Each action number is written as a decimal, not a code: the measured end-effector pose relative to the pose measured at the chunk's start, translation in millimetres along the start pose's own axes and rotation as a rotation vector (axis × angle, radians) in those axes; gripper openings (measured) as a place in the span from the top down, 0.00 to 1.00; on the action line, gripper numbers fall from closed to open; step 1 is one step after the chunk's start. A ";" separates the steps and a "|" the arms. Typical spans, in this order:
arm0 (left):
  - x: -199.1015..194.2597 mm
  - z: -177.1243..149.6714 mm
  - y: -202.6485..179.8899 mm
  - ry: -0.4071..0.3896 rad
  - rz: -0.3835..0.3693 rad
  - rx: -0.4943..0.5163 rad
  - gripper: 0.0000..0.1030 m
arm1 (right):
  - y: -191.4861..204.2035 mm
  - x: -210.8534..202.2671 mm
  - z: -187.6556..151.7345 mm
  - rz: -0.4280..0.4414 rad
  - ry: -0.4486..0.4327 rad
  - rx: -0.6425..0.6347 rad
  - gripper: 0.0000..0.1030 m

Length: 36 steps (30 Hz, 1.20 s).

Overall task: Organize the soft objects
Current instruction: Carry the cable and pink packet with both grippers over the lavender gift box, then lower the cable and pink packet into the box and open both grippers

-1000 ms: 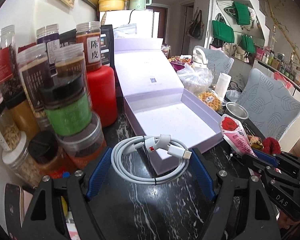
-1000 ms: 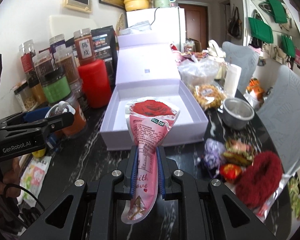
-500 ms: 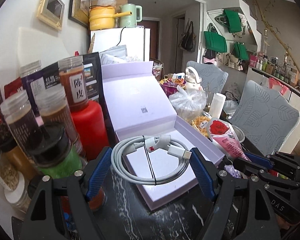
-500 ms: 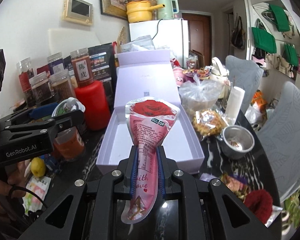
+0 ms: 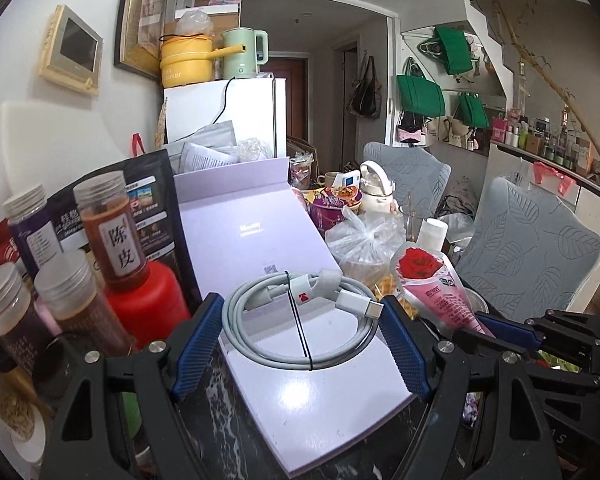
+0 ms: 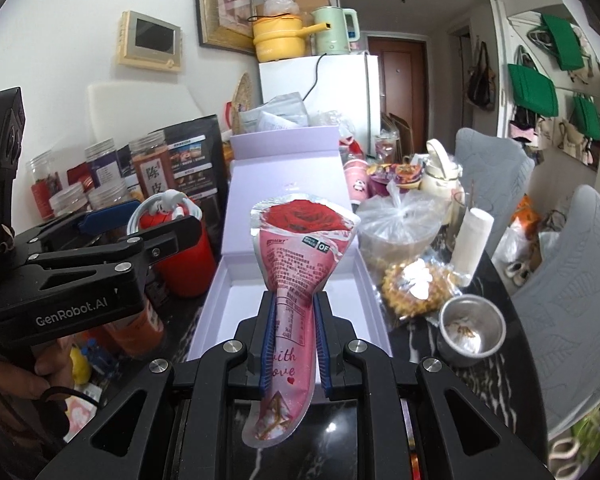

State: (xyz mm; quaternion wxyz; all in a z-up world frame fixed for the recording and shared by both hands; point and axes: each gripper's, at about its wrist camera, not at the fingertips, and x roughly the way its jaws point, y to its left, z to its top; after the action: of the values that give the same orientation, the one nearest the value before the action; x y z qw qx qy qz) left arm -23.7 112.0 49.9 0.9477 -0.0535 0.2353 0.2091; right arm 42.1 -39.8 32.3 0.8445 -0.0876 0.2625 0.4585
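My left gripper (image 5: 300, 314) is shut on a coiled white charging cable (image 5: 320, 286), its blue pads pressing the coil's two sides. The coil hangs above the open lilac box (image 5: 332, 408), whose lid (image 5: 244, 216) stands upright behind. My right gripper (image 6: 294, 314) is shut on the narrow neck of a pink pouch printed with a red rose (image 6: 300, 248), held upright over the near end of the box (image 6: 240, 304). The left gripper (image 6: 140, 220) and its cable (image 6: 164, 202) show at the left of the right wrist view. The pouch (image 5: 432, 280) also appears at the right of the left wrist view.
Clear jars (image 5: 112, 232) and a red canister (image 5: 144, 304) crowd the box's left side. On its right are a plastic bag (image 5: 364, 236), a snack packet (image 6: 416, 284) and a small metal cup (image 6: 470, 328). Grey chairs (image 5: 528, 256) stand beyond the black marble table (image 5: 240, 440).
Both grippers have risen and moved forward over the box, so the table has dropped lower in both views. The cable and the pouch stay gripped as before.
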 end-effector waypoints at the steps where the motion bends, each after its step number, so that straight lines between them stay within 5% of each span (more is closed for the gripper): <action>1: 2.7 2.8 0.0 -0.003 -0.001 0.001 0.23 | -1.9 1.5 2.1 -0.002 -0.002 0.002 0.82; 12: 45.6 25.3 0.1 0.002 -0.013 -0.006 0.23 | -22.7 31.9 22.5 -0.050 -0.003 0.016 0.82; 36: 143.1 -0.5 24.1 0.164 0.035 -0.038 0.23 | -28.1 114.6 20.9 -0.100 0.077 0.036 0.80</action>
State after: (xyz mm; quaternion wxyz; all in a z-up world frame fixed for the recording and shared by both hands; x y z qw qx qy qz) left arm 80.6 186.8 -17.6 0.9203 -0.0842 0.3088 0.2249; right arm 123.4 36.0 -12.6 0.8571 -0.1029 0.2982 0.4073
